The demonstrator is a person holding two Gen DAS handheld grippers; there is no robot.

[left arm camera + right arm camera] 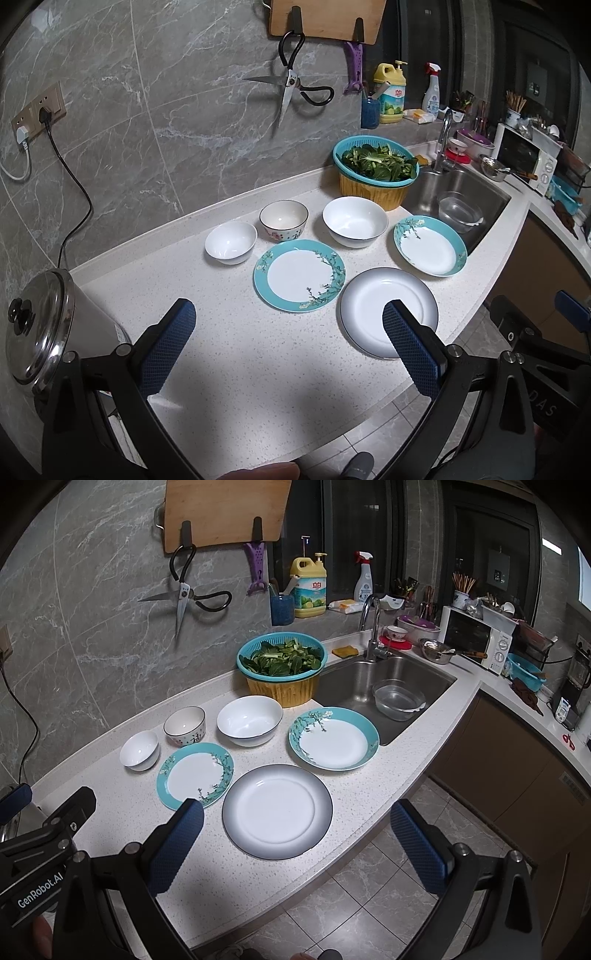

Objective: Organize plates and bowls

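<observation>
On the white counter [236,354] stand a small white bowl [231,242], a patterned bowl [283,220] and a large white bowl [354,221] in a back row. Nearer lie a flat teal-rimmed plate [299,274], a deeper teal-rimmed plate [429,245] by the sink, and a grey-rimmed white plate [384,306]. The right wrist view shows the same set: small bowl [139,750], patterned bowl [184,725], large bowl [249,720], teal plates [195,775] [333,738], grey-rimmed plate [277,811]. My left gripper [288,319] and right gripper [297,818] hover open above the counter's near edge, holding nothing.
A teal colander of greens [376,162] sits on a yellow basin beside the steel sink [458,195], which holds a clear bowl [460,212]. A lidded steel pot [40,328] stands at the left. Scissors [291,85] and a cutting board [325,18] hang on the wall.
</observation>
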